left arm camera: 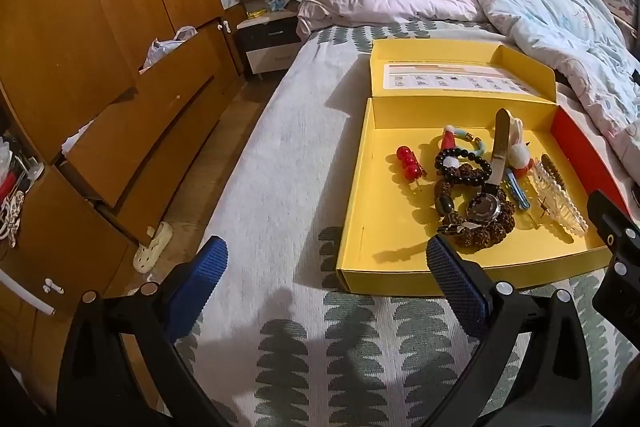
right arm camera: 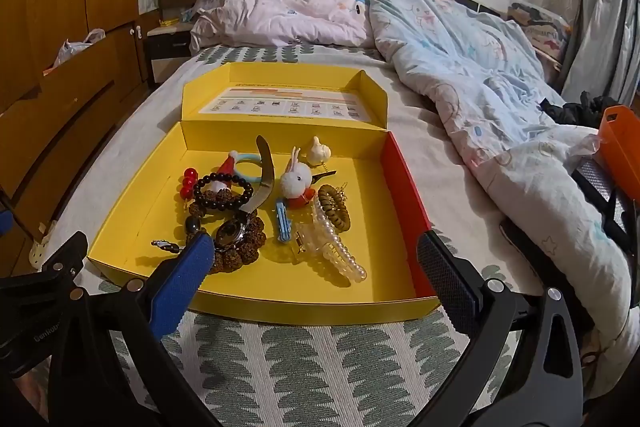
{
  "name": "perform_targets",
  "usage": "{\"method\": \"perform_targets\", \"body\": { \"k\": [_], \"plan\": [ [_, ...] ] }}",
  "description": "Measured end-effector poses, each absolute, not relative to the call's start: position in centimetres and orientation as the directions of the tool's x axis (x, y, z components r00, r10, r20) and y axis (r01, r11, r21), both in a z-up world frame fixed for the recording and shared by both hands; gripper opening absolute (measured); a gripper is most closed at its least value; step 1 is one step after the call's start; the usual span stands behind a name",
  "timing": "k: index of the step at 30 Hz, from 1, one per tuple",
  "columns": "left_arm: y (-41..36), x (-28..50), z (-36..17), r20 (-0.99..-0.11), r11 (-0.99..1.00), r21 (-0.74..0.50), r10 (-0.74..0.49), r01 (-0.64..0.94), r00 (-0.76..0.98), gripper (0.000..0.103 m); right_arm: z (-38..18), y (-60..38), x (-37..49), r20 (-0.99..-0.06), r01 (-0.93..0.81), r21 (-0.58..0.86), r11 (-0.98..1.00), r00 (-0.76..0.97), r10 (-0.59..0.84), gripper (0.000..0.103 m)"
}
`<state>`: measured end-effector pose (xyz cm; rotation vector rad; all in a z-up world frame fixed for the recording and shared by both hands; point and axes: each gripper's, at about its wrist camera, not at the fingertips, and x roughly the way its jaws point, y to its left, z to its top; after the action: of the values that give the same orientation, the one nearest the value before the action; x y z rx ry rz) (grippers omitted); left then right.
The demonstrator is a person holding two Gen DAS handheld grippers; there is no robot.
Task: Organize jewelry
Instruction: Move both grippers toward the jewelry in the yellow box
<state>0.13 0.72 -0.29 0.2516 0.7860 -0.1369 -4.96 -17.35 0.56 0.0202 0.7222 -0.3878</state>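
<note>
Jewelry [right arm camera: 240, 203] fills the yellow box [right arm camera: 360, 299]; both tools, left [left arm camera: 324, 267] and right [right arm camera: 316, 263], gape wide, empty.

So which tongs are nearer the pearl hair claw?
Right, I'd judge. The right tongs hang open at the yellow box's near edge, facing the pearl hair claw. The left tongs, also open, sit further left; the claw lies off to their right.

"GenRob…" partly legible on left gripper [right arm camera: 44, 331] arm; box lid sheet [right arm camera: 284, 104] print unreadable.
</note>
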Motion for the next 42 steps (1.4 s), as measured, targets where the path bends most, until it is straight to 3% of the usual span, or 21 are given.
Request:
{"method": "perform_targets", "body": {
  "k": [20, 31, 38, 42],
  "plan": [
    [-0.4, 0.2, -0.9, -0.725, 0.955, 0.181, -0.033, 0.236, 0.688, 0.099, 1.3, -16.7, -4.7, -0.631, 0.332, -0.107, 0.937, 0.706, -0.322, 0.1],
    [-1.1, 0.3, -0.4, -0.697, 0.945, 0.213, -0.03, 0.247, 0.717, 0.099, 3.7, -20.7, -6.2, -0.485, 0.236, 0.08, 0.968, 0.858, -0.169, 0.1],
    [-2.6, 0.2, 0.5, -0.689, 0.937, 0.173, -0.106, 0.304, 0.717, 0.099, 3.2, -21.8, -4.3, -0.559, 0.159, 0.099, 0.982, 0.825, -0.077, 0.1],
    [-3.3, 0.0, 1.2, -0.689, 0.928, 0.128, -0.17, 0.349, 0.704, 0.099, 3.2, -22.3, -3.0, -0.62, 0.164, 0.049, 0.985, 0.778, -0.099, 0.1]
  ]
}}
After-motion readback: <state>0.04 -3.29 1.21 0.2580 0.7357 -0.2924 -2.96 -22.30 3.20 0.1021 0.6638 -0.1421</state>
